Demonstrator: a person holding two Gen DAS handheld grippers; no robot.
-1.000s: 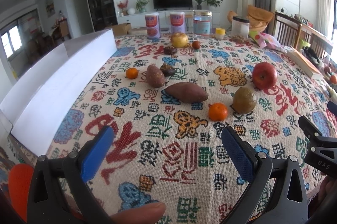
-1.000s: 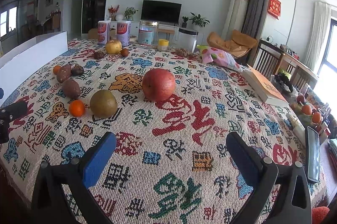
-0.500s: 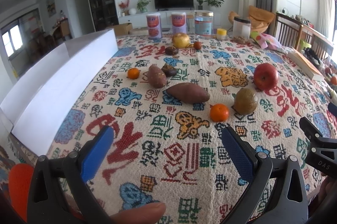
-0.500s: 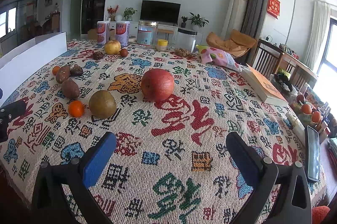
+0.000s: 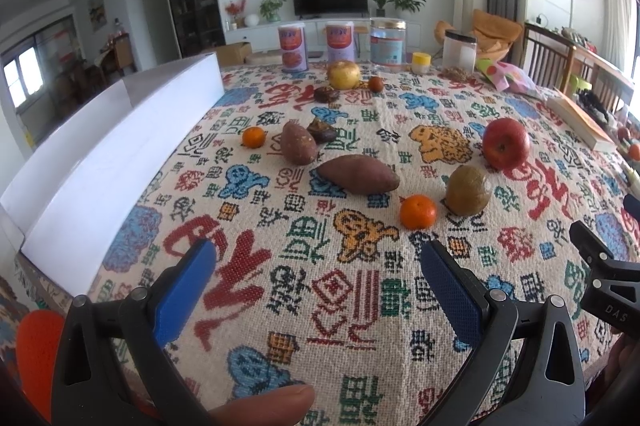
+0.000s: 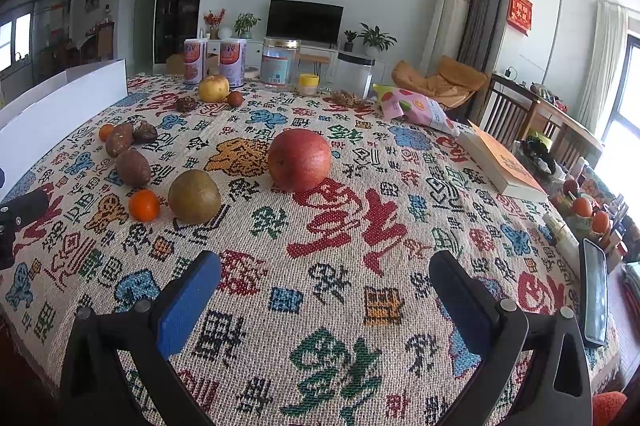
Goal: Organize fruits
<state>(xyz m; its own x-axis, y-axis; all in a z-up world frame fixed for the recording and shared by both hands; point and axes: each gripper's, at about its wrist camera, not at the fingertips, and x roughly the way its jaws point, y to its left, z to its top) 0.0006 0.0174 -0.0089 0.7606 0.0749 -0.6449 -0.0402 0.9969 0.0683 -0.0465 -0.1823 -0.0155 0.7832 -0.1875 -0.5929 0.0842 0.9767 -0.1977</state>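
Fruit and roots lie scattered on a patterned tablecloth. A red apple [image 6: 299, 160] sits mid-table, with a brown-green pear [image 6: 194, 196] and a small mandarin [image 6: 144, 205] to its left. In the left wrist view a long sweet potato [image 5: 358, 174] lies beside the mandarin [image 5: 417, 212], pear [image 5: 468, 189] and apple [image 5: 505, 143]; a second sweet potato [image 5: 297, 143], another mandarin [image 5: 253, 137] and a yellow apple [image 5: 343, 75] lie farther back. My left gripper [image 5: 316, 270] hovers open near the table's front, empty. My right gripper [image 6: 324, 282] is open too, short of the red apple.
A long white box [image 5: 116, 134] runs along the table's left side. Cans and jars [image 5: 386, 44] stand at the far edge. A book [image 6: 502, 164], a snack bag [image 6: 412, 104] and a phone [image 6: 594, 290] lie on the right.
Both grippers have edged slightly forward and up; the fruits sit a little lower in each view. Nothing was grasped or moved.
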